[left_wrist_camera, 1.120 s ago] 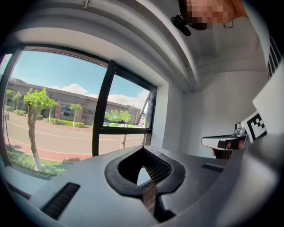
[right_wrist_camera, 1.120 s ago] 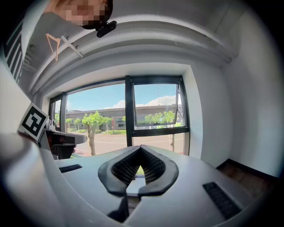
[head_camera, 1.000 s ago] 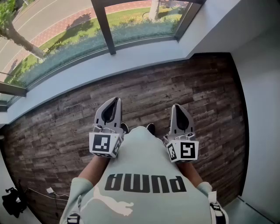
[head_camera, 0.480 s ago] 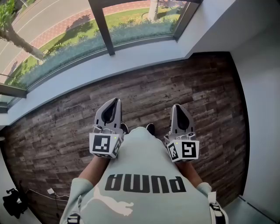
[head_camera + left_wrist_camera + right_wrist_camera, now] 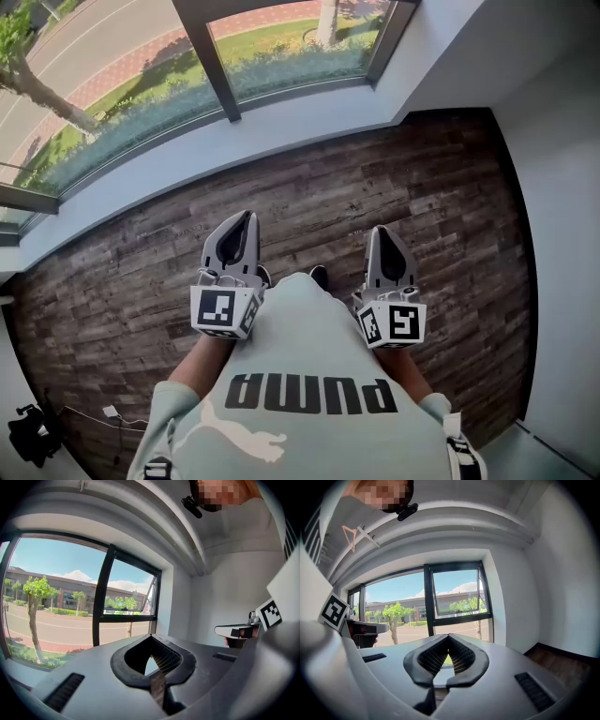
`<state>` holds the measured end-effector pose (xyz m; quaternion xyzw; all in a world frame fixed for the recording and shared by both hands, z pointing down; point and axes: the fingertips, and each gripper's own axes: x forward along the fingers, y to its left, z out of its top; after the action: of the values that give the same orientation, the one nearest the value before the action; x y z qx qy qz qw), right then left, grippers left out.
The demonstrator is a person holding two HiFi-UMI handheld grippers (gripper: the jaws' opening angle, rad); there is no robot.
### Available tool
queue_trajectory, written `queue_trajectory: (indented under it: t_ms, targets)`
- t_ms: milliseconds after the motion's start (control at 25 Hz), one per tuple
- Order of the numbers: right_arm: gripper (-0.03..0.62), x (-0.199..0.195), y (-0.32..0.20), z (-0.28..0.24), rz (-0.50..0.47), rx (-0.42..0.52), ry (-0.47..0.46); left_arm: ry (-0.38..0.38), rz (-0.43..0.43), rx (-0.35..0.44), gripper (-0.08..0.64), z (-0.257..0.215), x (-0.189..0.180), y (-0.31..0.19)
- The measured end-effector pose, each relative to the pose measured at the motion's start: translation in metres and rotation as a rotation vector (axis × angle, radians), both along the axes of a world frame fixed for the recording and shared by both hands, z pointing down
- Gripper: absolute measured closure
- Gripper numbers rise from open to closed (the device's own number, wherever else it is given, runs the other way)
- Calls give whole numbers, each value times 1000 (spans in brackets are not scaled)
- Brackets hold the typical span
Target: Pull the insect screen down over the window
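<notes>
The head camera is looking steeply down past the person's shirt (image 5: 309,375), taking in the wooden floor (image 5: 375,178) and, along the frame's top edge, the window (image 5: 141,56) above its pale sill (image 5: 281,117). The two gripper cameras are riding low behind their own jaws and facing almost level toward that same window. The one on the left gripper (image 5: 249,216) is seeing it at a slant, the one on the right gripper (image 5: 378,228) more squarely. Each is catching the other gripper at its inner edge, and all three views are sharing the white side wall (image 5: 562,234).
</notes>
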<state>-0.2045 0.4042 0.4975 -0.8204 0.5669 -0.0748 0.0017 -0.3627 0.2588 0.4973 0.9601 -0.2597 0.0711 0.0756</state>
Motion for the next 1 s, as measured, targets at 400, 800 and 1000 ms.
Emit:
queue_trajectory:
  t_ms: [400, 800, 1000]
  targets:
    - [588, 57, 51, 3, 20, 13, 17, -12, 28, 19, 548, -1, 59, 48]
    - [588, 92, 61, 14, 78, -2, -10, -31, 73, 20, 548, 4, 99, 50]
    - [588, 120, 43, 22, 122, -27, 0, -22, 115, -12, 548, 22, 138, 23]
